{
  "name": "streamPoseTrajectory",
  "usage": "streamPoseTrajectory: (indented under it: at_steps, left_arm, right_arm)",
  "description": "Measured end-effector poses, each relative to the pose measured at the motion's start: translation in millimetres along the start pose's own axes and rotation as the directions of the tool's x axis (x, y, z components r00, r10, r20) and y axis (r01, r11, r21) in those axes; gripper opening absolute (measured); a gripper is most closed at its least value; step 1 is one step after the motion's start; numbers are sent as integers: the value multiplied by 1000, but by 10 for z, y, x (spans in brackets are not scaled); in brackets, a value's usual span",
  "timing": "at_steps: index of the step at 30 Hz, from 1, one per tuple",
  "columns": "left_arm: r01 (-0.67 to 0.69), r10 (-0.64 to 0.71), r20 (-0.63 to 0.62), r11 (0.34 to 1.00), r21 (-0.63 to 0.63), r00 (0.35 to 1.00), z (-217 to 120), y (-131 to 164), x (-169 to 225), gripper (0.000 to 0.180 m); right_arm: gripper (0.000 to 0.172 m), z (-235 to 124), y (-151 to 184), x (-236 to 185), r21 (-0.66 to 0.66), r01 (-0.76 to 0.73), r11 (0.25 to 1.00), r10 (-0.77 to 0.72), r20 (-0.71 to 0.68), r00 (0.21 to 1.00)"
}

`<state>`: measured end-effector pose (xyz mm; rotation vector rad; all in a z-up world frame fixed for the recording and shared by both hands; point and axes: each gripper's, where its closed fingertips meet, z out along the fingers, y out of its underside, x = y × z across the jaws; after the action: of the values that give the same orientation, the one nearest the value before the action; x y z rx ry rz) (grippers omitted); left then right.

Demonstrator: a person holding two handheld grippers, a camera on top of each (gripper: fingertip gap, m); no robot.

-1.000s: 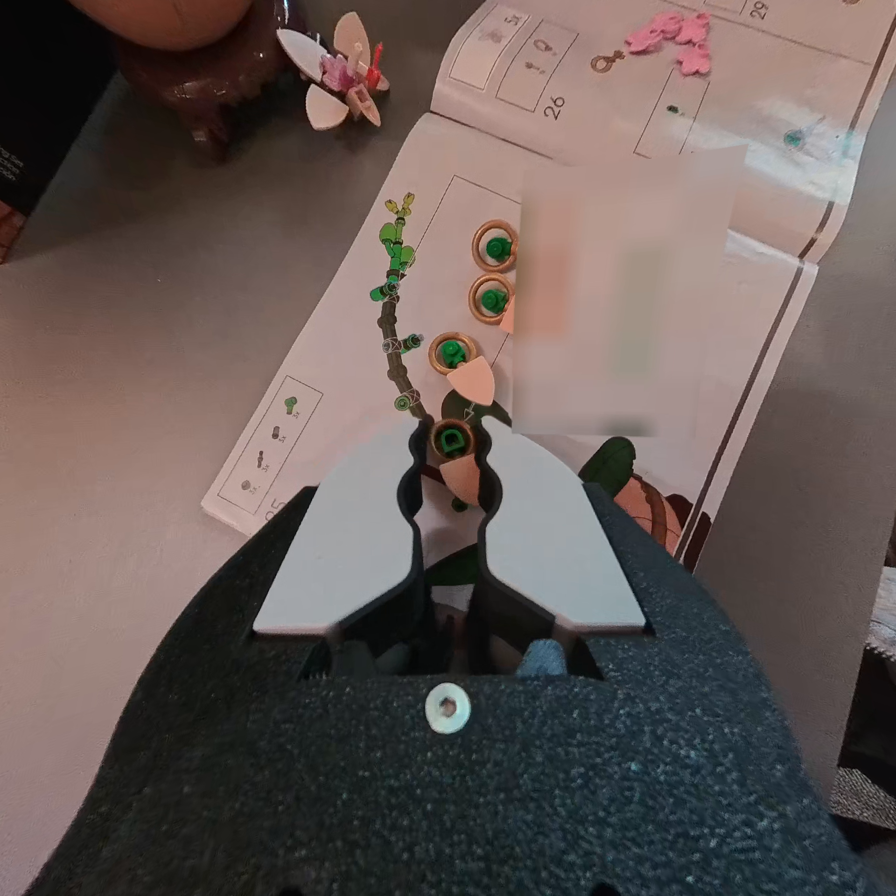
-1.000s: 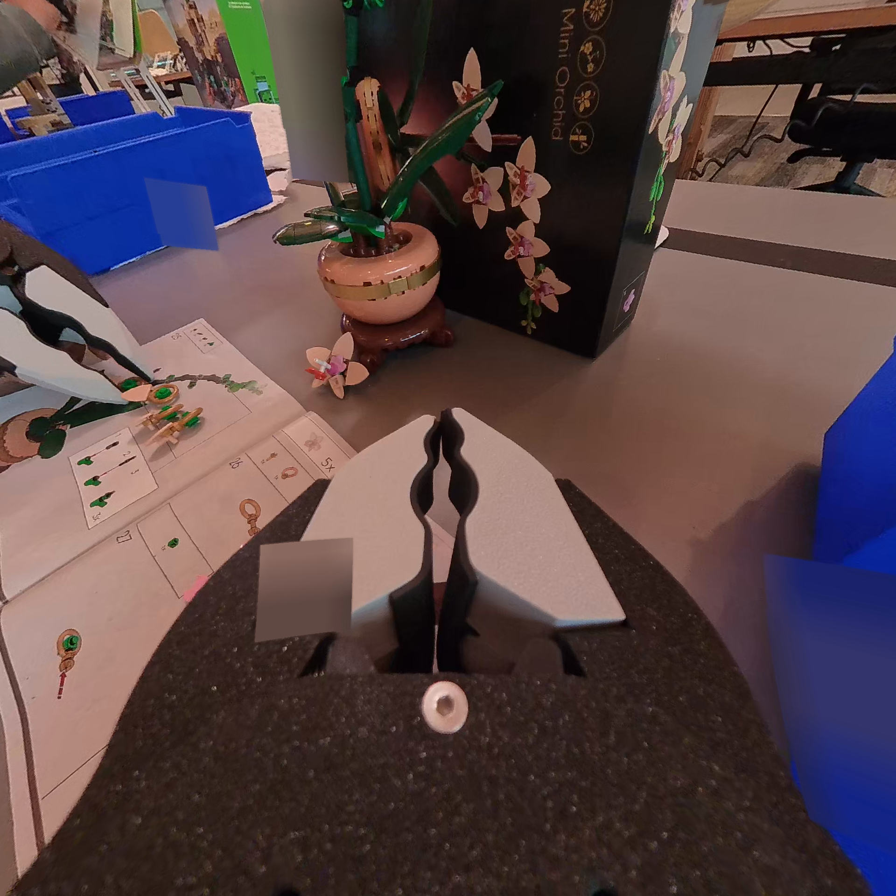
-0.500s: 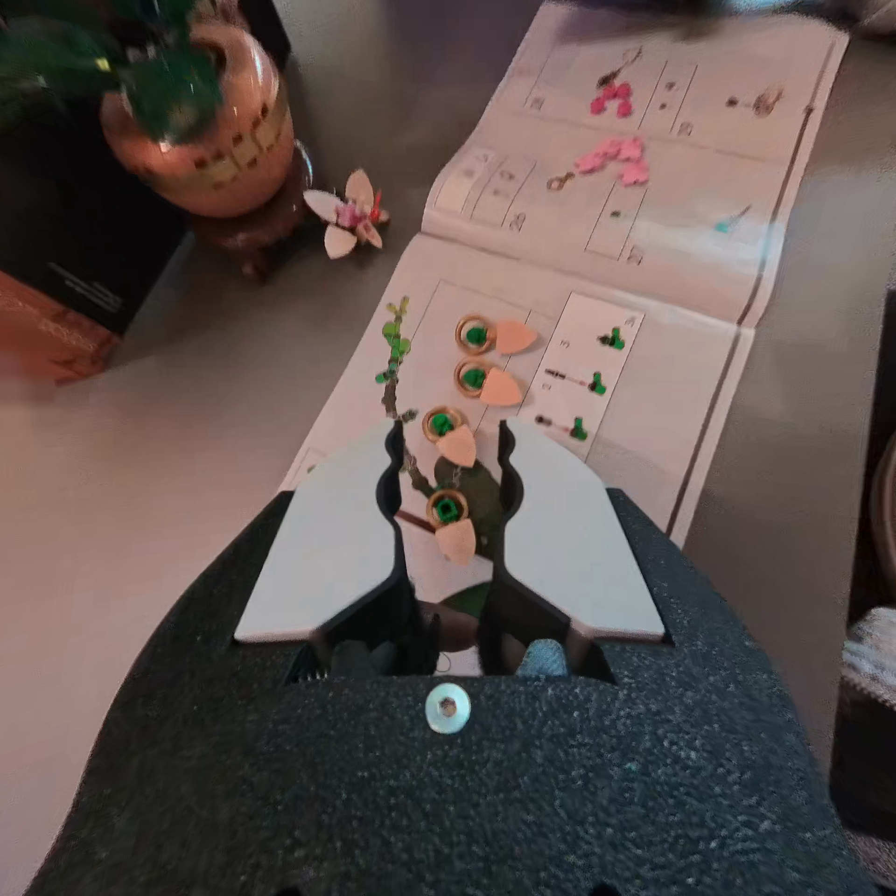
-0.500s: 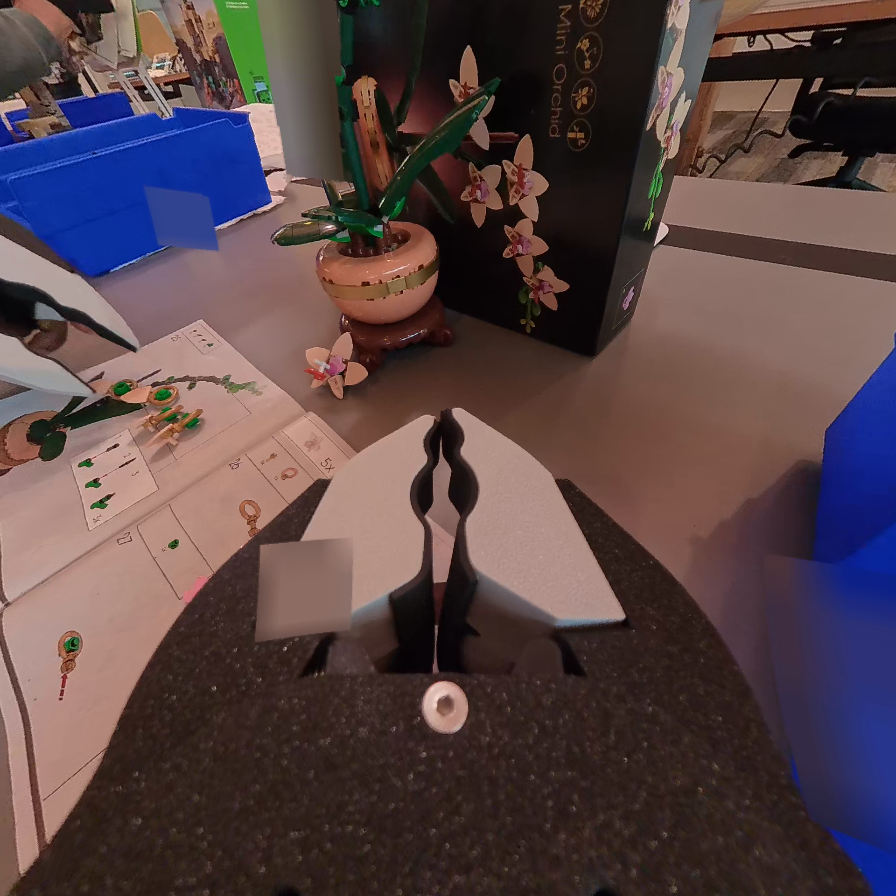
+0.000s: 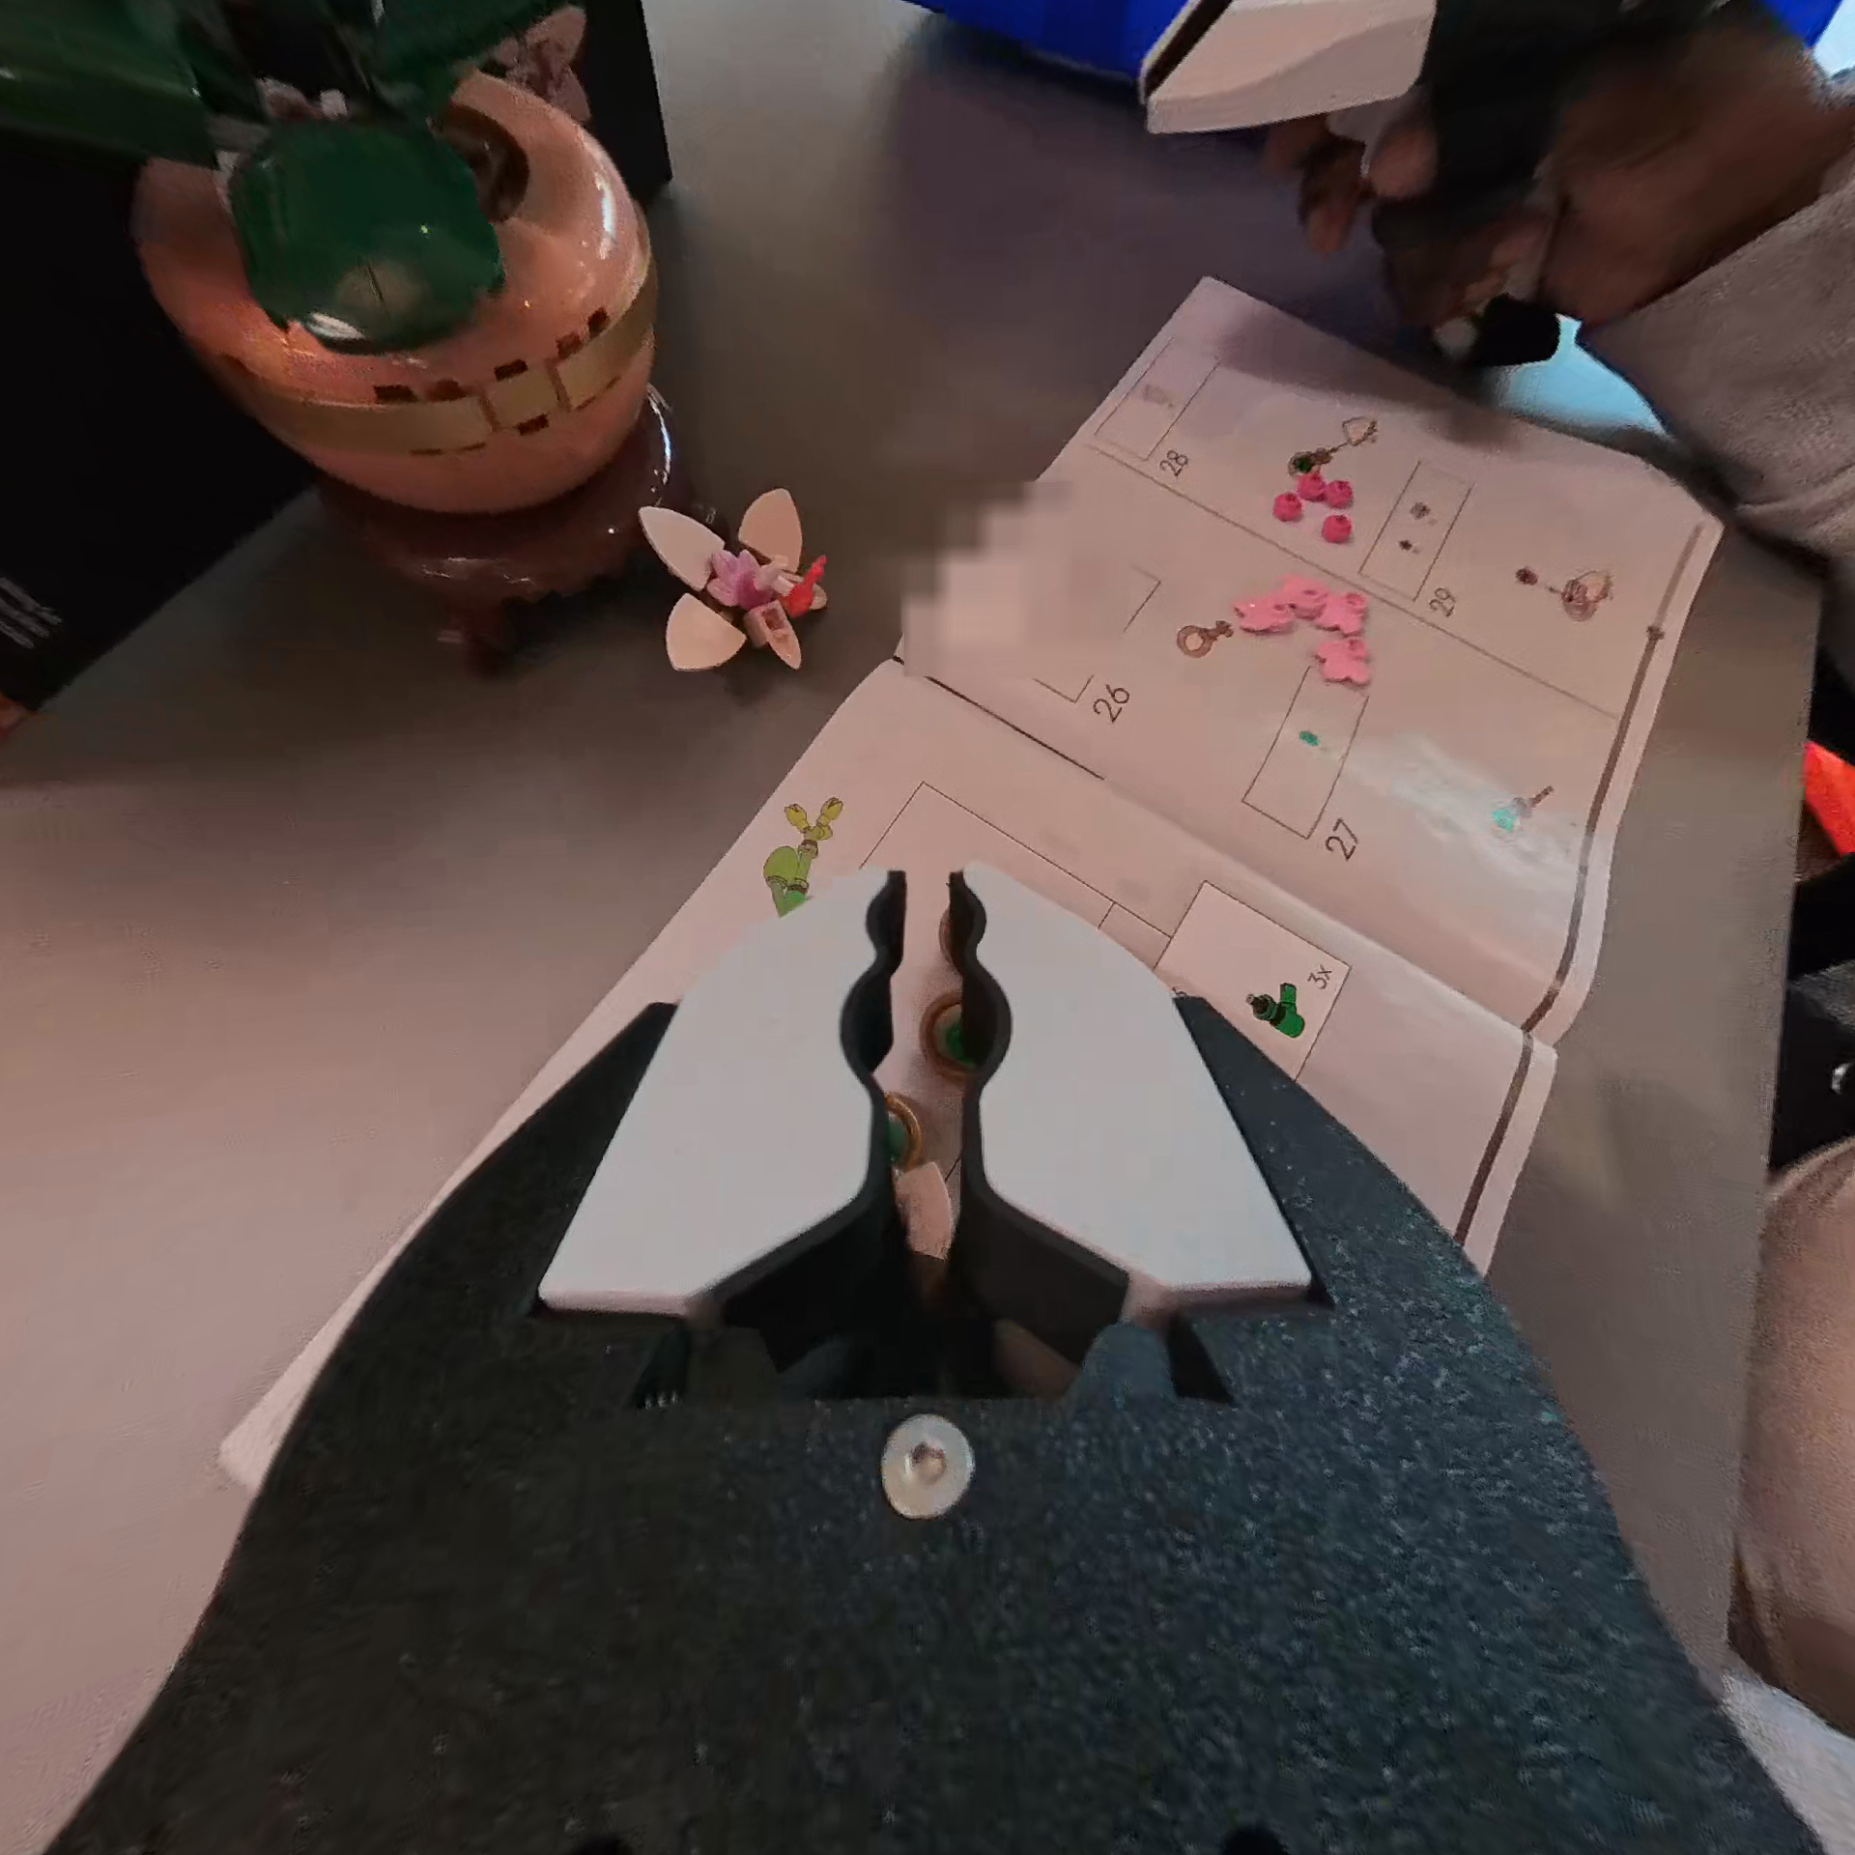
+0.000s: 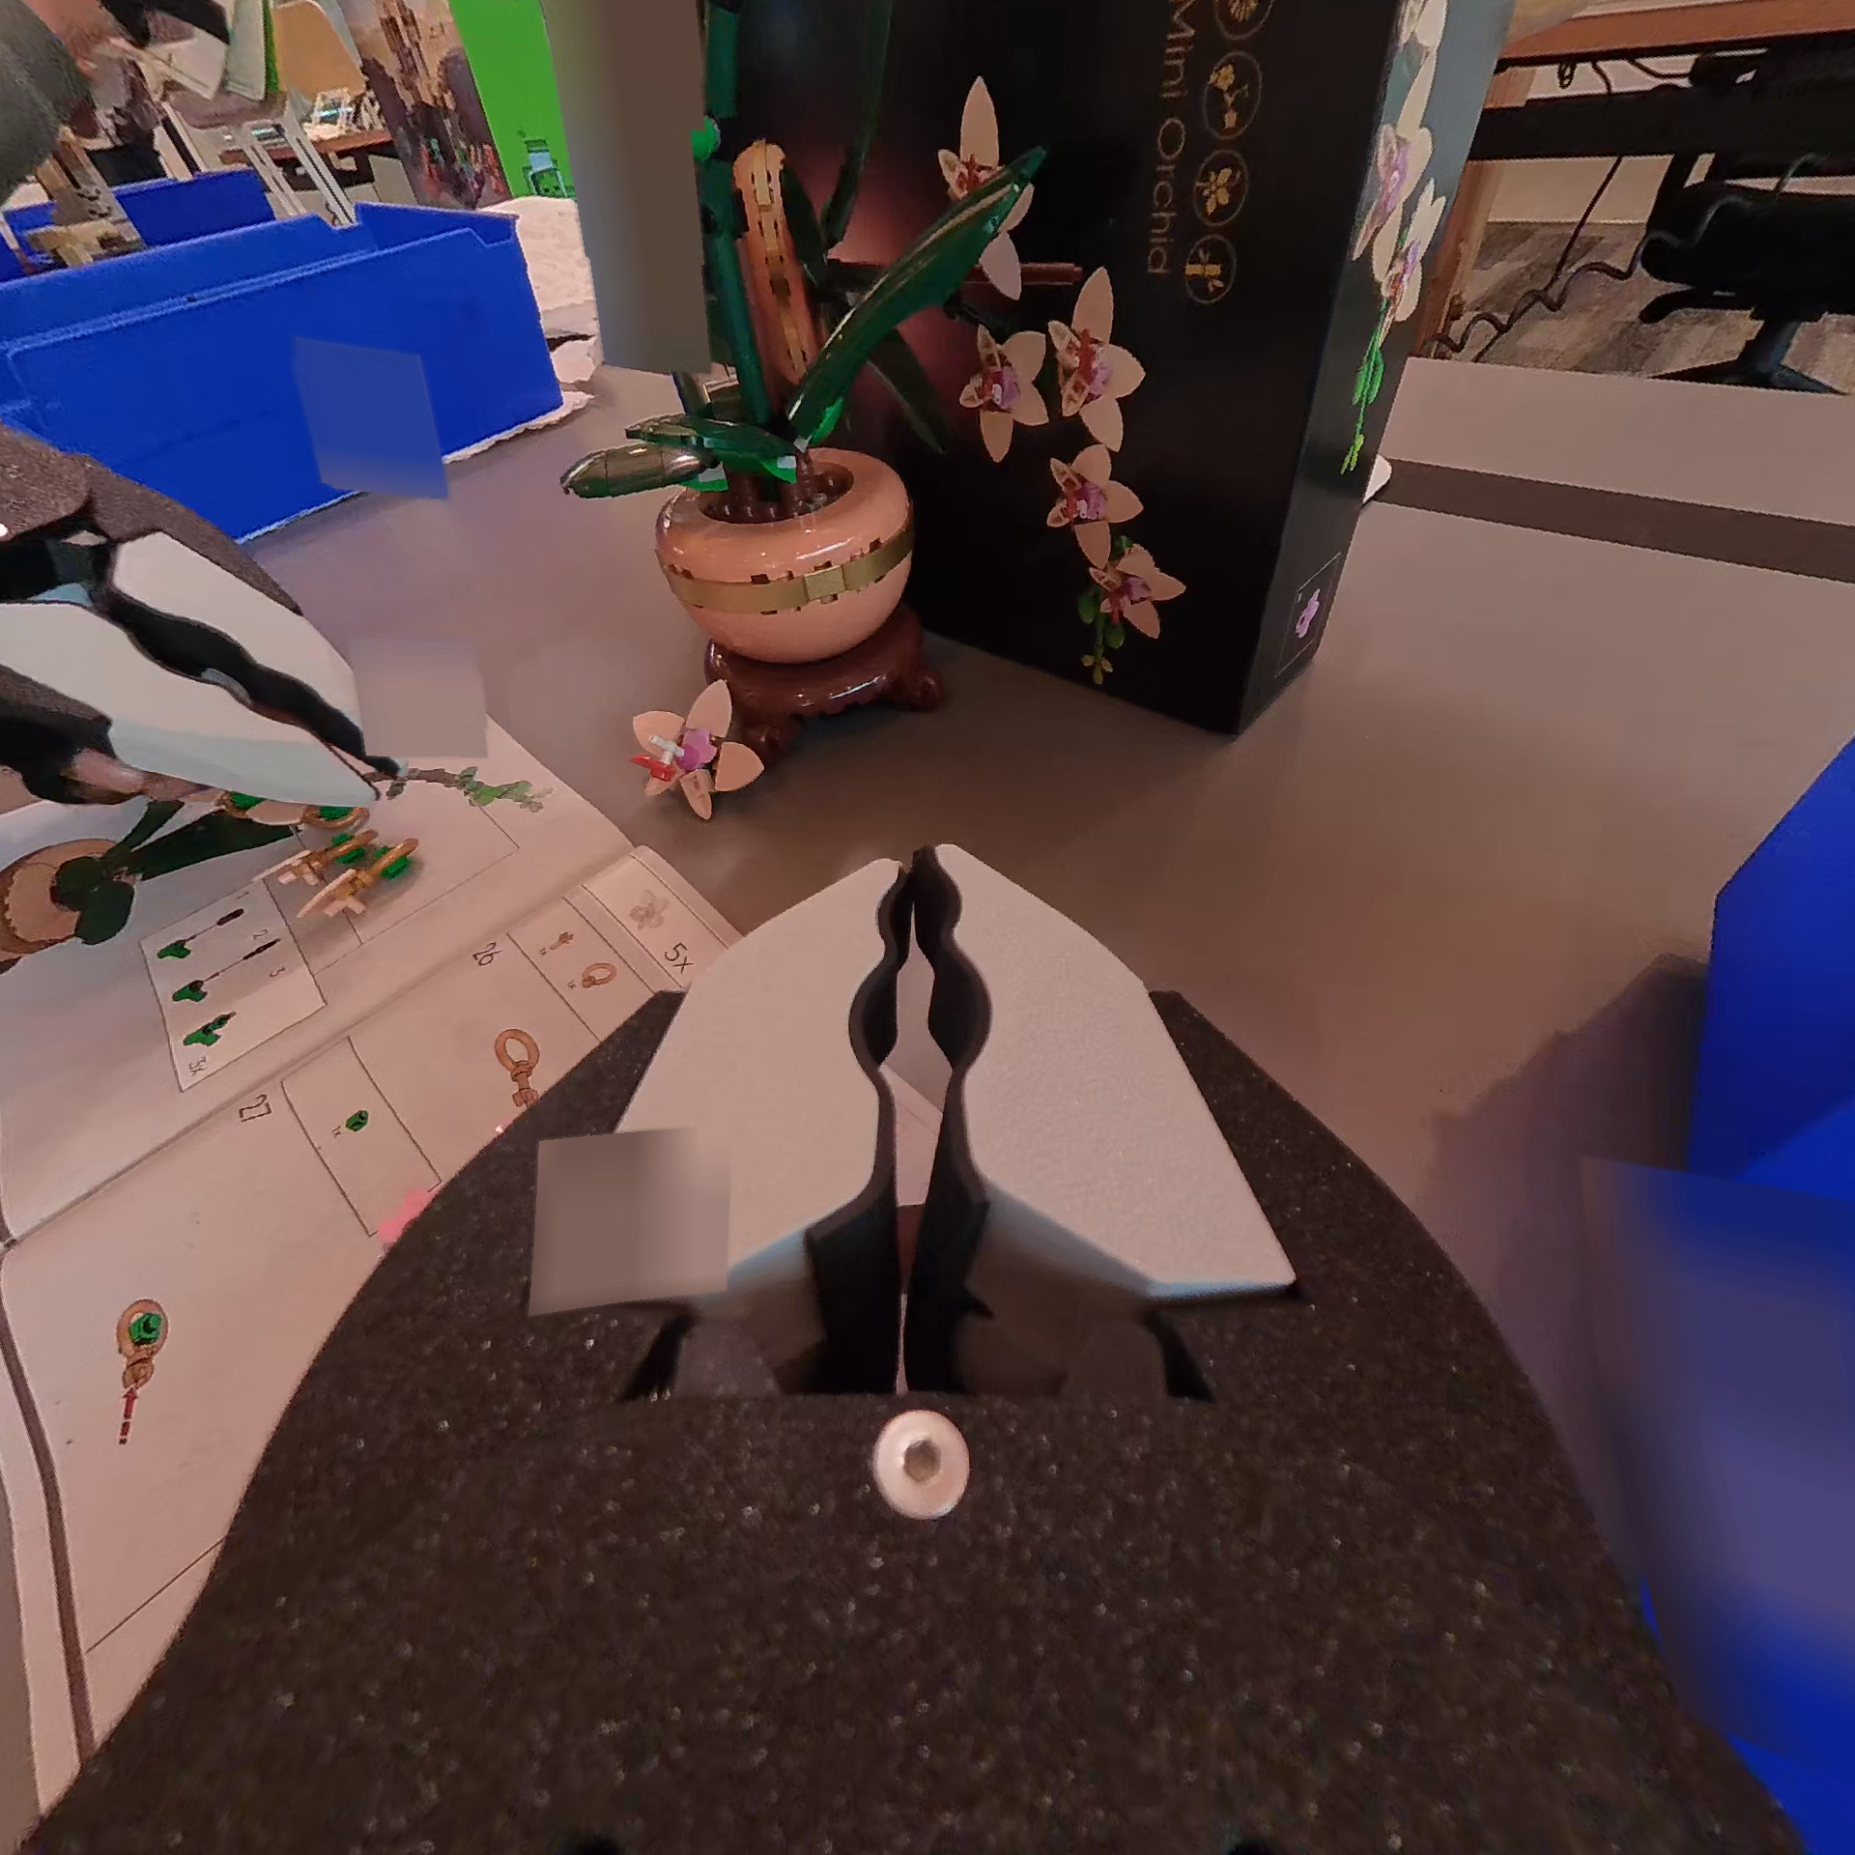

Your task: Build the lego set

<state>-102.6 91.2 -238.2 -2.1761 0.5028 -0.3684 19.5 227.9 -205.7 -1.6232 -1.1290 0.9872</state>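
Observation:
My left gripper (image 5: 925, 883) hovers low over an open instruction booklet (image 5: 1255, 883). Its jaws stand almost closed with a narrow gap, and only the page shows between the fingertips. Small gold-ring pieces with green studs and cream petals (image 5: 952, 1034) lie on the page under the fingers. The right wrist view shows this gripper (image 6: 366, 778) tip-down at the page beside those pieces (image 6: 341, 868). My right gripper (image 6: 915, 858) is shut and empty, above the table by the booklet's edge. It also shows at the top of the left wrist view (image 5: 1154, 95), held by a hand.
A brick-built pink flowerpot with green leaves (image 6: 788, 572) stands in front of a dark box (image 6: 1154, 301). A loose cream flower (image 5: 738, 592) lies by the pot's base. Pink blossom pieces (image 5: 1305, 612) lie on the booklet. Blue bins (image 6: 201, 331) stand at the far left, and another blue bin (image 6: 1787, 1004) at the right.
My left gripper opened wide over the ring pieces, then closed to a narrow gap and shifted forward along the page. My right gripper has stayed shut and still.

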Motion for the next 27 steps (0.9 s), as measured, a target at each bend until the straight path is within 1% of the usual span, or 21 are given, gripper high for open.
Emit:
streamPoseTrajectory:
  at_steps: [2,4,5,6,7,8,10,11,12,14,16,18,20,22,27]
  left_arm:
    - [16,-16,-10,1000,-20,1000,27,25,-17,9]
    - [14,-14,18,1000,-17,1000,4,18,-69,10]
    - [11,-11,40,1000,-6,999,-33,-4,-100,12]
    - [5,-6,71,1000,15,997,-87,-43,-142,14]
    - [-7,0,124,998,59,992,-158,-113,-218,16]
    - [-25,0,198,991,128,980,-257,-212,-325,18]
    - [-83,-33,349,946,314,937,-537,-443,-549,22]
    - [-112,-58,394,912,395,917,-687,-523,-617,21]
    - [-132,-73,408,882,451,910,-805,-564,-639,20]
    - [-139,-63,371,859,493,927,-913,-562,-586,19]
    - [-147,-39,357,865,480,933,-946,-517,-559,19]
    - [-186,-8,387,867,462,922,-989,-494,-571,19]
    - [-213,15,392,859,466,920,-1033,-500,-555,19]
    - [-211,13,379,847,487,925,-1074,-513,-540,19]
    - [-211,0,385,836,507,923,-1153,-512,-567,19]
  right_arm:
    - [0,3,2,-13,-3,4,1000,-4,7,1000]
    - [1,3,34,-88,-27,1,1000,0,38,999]
    - [5,5,82,-215,-85,-6,996,14,88,996]
    - [13,7,125,-403,-156,3,988,22,160,987]
    - [22,25,142,-594,-219,12,976,36,214,976]
    - [26,64,138,-785,-268,26,963,45,255,966]
    - [24,210,128,-1165,-321,39,946,71,325,943]
    - [22,291,168,-1346,-358,43,933,99,368,925]
    - [21,367,236,-1478,-406,48,912,130,399,908]
    - [19,537,341,-1560,-478,22,878,190,392,900]
    - [18,663,370,-1570,-513,-29,858,255,376,891]
    - [17,734,379,-1596,-547,-79,833,326,371,869]
    - [17,773,387,-1618,-579,-115,807,381,361,851]
    - [15,788,379,-1648,-601,-130,789,411,357,839]
    - [13,843,432,-1642,-649,-111,753,405,323,855]
